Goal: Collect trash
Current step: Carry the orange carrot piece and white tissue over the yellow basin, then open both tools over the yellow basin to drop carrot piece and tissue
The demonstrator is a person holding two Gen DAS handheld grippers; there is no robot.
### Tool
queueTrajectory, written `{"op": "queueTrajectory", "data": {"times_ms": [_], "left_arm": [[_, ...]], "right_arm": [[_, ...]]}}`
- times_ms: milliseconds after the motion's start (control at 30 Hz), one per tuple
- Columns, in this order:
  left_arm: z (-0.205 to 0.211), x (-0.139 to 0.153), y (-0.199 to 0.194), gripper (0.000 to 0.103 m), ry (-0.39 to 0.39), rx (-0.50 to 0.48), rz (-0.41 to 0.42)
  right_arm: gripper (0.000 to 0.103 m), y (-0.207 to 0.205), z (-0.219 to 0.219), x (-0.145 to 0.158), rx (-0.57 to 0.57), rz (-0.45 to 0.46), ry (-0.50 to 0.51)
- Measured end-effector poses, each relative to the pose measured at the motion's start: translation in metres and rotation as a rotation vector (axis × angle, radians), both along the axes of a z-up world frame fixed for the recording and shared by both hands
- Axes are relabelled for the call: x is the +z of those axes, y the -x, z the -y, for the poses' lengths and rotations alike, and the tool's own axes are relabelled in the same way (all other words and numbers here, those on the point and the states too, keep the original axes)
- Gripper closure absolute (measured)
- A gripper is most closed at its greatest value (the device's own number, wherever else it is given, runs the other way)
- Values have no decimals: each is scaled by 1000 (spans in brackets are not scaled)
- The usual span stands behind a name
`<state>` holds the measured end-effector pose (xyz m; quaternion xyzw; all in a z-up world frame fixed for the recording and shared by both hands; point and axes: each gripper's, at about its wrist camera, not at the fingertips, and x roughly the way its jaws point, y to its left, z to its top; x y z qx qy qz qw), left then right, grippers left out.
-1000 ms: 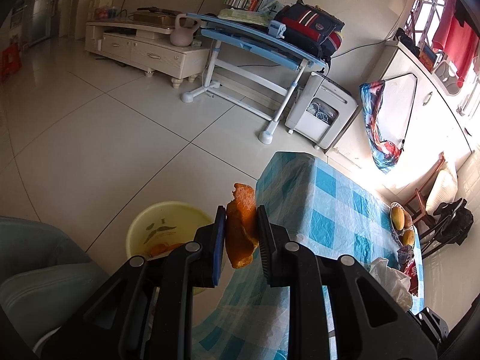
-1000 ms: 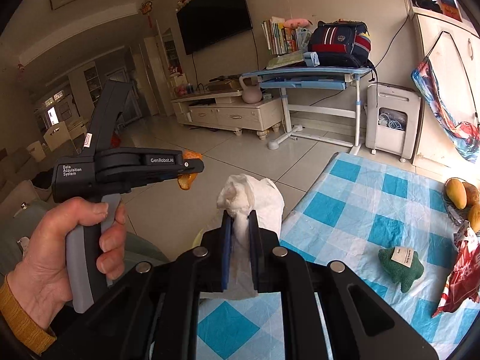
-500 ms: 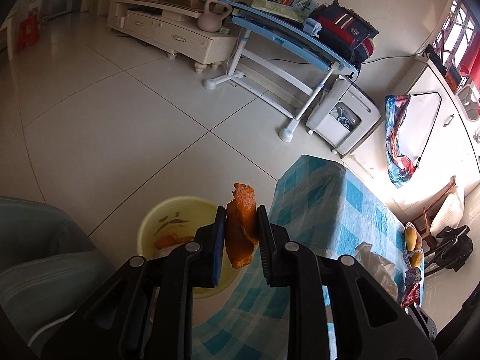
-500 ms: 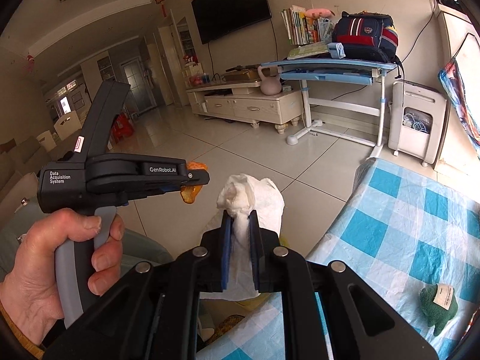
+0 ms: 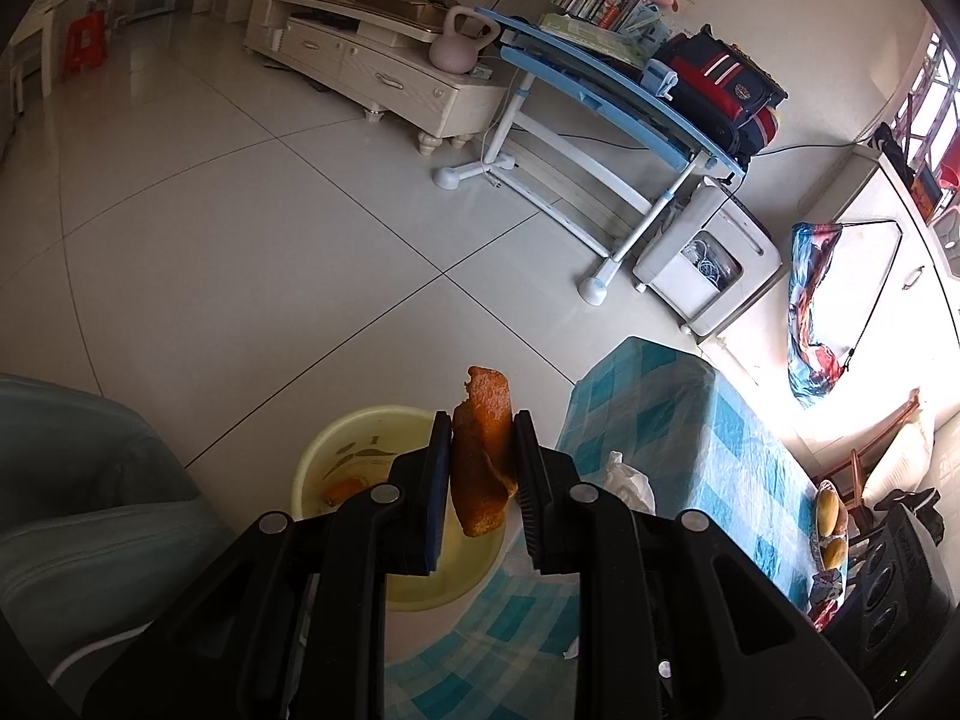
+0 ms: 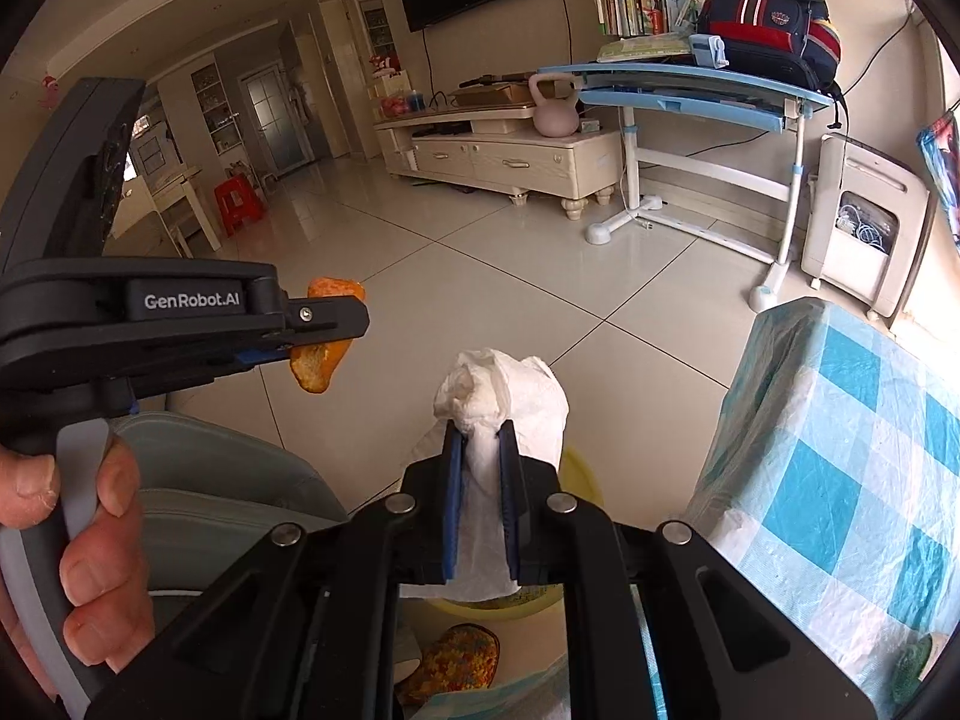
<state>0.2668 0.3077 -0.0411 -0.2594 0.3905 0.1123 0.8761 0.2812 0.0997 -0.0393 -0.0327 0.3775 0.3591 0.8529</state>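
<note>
Looking along the left tool (image 5: pixel 480 450), both pads are pressed in on an orange peel (image 5: pixel 482 456), the peel standing upright between them with its top poking past the tips. Below the peel sits a yellow basin (image 5: pixel 336 462) on the tiled floor, a bit of orange scrap lying inside it. Just right of the basin is the worktop under a blue-checked tablecloth (image 5: pixel 678 420), and a crumpled white tissue (image 5: pixel 627 477) shows just beside the tool's right finger, near the cloth's edge.

Over to the right wrist view: the right tool (image 6: pixel 480 468) is clamped narrow on a wad of white tissue (image 6: pixel 501 402), which bulges out above the pads. A sliver of the yellow basin (image 6: pixel 579 474) peeks out behind that wad. Left of the basin, the left tool (image 6: pixel 336 324) comes in side-on, gripped by the person's left hand (image 6: pixel 90 540), the orange peel (image 6: pixel 318 357) hanging from its tips. The checked tablecloth (image 6: pixel 840 450) drapes to the right of the basin.
</note>
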Motion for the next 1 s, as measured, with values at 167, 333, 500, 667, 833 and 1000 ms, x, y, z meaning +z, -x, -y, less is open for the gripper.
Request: {"op": "queueTrajectory", "data": {"times_ms": [167, 333, 500, 667, 833, 1000], "left_arm": [[-10, 0, 3, 83, 13, 34, 12], [-22, -4, 5, 83, 31, 80, 7], [-28, -13, 2, 83, 37, 100, -16], [-23, -19, -4, 83, 21, 81, -46], [-15, -34, -13, 39, 10, 80, -124], [-9, -21, -8, 21, -87, 110, -89]], "right_arm": [[86, -13, -21, -13, 20, -41, 38], [60, -28, -35, -21, 11, -67, 48], [53, -25, -25, -19, -29, -91, -3], [48, -12, 5, -6, -64, -99, -83], [46, 13, 42, 10, -92, -92, -155], [43, 49, 70, 26, -88, -52, -159]]}}
